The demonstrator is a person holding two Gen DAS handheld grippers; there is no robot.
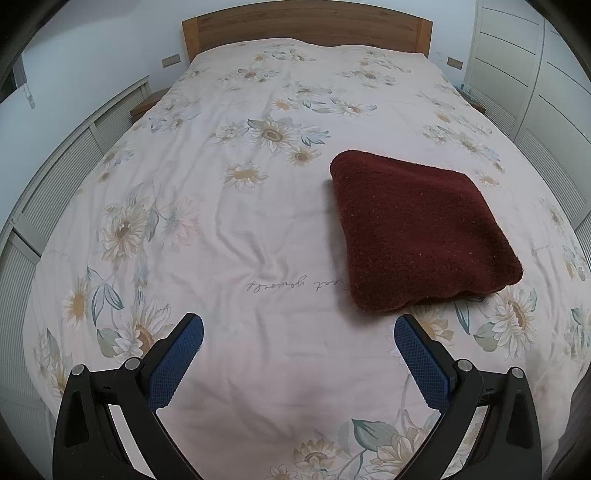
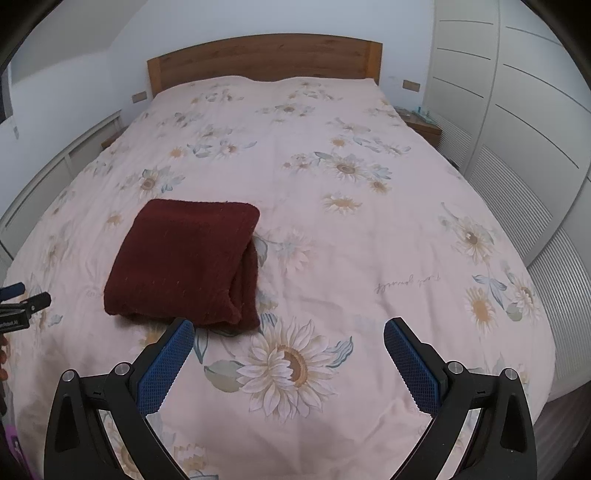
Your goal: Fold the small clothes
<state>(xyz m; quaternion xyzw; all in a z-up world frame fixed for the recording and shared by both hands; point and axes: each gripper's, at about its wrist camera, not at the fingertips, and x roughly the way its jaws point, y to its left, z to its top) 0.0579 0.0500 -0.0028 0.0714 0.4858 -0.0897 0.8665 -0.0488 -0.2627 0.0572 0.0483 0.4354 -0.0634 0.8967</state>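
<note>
A dark red knitted garment lies folded into a thick square on the flowered bedspread. It also shows in the right wrist view, with its layered folded edges facing the near right. My left gripper is open and empty, above the bed, to the near left of the garment. My right gripper is open and empty, just near and to the right of the garment. The tip of the left gripper shows at the left edge of the right wrist view.
The bed has a wooden headboard at the far end. White slatted wardrobe doors stand along the right side. A white radiator cover runs along the left side. A bedside table sits at the far right.
</note>
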